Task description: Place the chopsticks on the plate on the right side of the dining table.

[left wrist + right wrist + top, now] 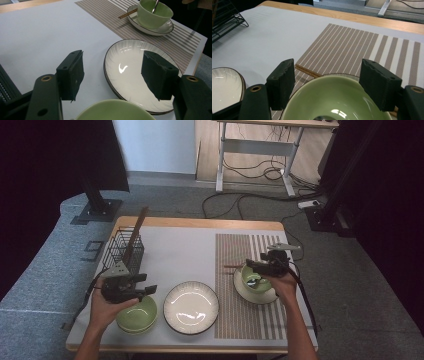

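My left gripper (147,284) (112,72) hovers open over the near-left of the table, just above a green bowl (137,316) (115,110). Between its jaws I look onto a white plate (191,307) (130,67). My right gripper (250,266) (328,82) is open above a second green bowl (254,279) (332,100) (153,13), with nothing held between its pads. That bowl stands on a white saucer (260,295) (165,27) and has a metal spoon (155,6) in it. Brown chopsticks (232,266) (308,71) (127,13) lie against the saucer's left side.
A brown striped placemat (250,320) (352,47) covers the table's right half under the saucer. A black wire basket (122,251) (224,22) with a wooden utensil (136,232) stands at the back left. The grey mat (180,255) between them is bare.
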`<state>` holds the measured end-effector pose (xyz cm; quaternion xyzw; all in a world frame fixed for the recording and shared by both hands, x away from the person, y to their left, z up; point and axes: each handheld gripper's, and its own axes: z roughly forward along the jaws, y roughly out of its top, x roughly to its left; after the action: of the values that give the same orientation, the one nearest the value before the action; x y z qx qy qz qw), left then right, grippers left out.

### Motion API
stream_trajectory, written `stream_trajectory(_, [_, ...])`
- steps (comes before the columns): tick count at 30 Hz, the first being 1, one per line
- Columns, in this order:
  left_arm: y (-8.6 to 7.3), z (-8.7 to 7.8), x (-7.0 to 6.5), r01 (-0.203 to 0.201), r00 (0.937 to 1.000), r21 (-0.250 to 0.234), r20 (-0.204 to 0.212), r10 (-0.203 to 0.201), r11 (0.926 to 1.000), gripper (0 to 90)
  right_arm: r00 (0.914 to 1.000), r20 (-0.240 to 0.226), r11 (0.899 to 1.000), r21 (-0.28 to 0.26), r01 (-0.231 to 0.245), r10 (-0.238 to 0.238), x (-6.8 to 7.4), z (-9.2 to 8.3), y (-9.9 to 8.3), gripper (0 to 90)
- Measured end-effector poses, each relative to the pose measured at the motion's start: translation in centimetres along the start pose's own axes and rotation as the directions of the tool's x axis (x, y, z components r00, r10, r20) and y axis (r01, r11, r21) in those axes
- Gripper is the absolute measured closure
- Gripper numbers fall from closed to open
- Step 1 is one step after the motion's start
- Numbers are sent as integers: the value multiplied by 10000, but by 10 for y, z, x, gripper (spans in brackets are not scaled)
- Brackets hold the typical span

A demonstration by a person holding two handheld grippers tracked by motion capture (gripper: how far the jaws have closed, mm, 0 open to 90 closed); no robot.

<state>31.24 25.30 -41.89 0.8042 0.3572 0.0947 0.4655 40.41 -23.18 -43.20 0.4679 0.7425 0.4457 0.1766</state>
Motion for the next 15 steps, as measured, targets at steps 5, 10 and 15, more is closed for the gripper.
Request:
stream_trajectory(5, [-1,0,-1,-6,10000,9,6,6,10000,345,9999,-32,9995,-272,-130,129,-2,-13,-10,284])
stream_trajectory(10, [-1,0,-2,-29,10000,31,33,29,10000,345,10000,-51,9987,-497,-68,65,1,-26,-17,284])
stream_trajectory(15, [-1,0,-4,-62,10000,41,35,62,10000,344,10000,-35,9981,-608,-24,22,2,-38,-30,285])
